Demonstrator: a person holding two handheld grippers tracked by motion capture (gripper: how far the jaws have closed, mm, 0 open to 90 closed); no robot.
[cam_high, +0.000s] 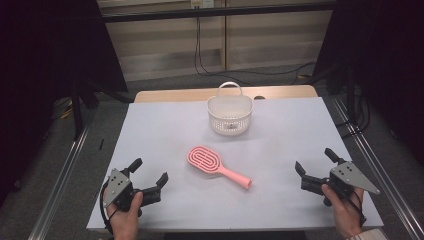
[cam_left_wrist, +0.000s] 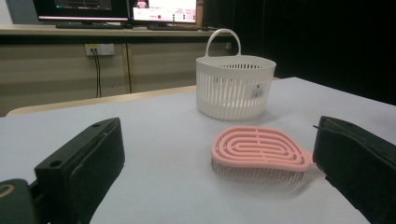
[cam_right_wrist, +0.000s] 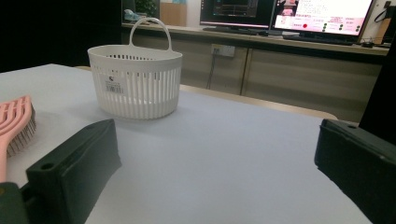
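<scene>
Hairbrush (cam_high: 214, 164): pink plastic paddle brush lying bristles down near the middle of the table, between the two grippers and apart from both; its head points toward the far left, its handle toward the near right.
Table (cam_high: 165, 130): pale grey sheet over a wooden top; largest thing in the scene, bare but for the two objects.
Basket (cam_high: 229, 114): white slotted plastic tub with a loop handle, upright, beyond the hairbrush toward the far edge and not touching it.
Left gripper (cam_high: 149, 175): resting at the near left corner, jaws spread wide, nothing between them; its own view looks past them at the brush head (cam_left_wrist: 258, 150).
Right gripper (cam_high: 315, 162): at the near right, jaws likewise wide apart and empty.
Handling: likely light and stiff; smooth plastic could slip, and the bristle side gives a little.
Where to grip: the narrow handle (cam_high: 236, 177) looks the best hold, pinched across its sides; the broad head is probably too wide and springy underneath.
</scene>
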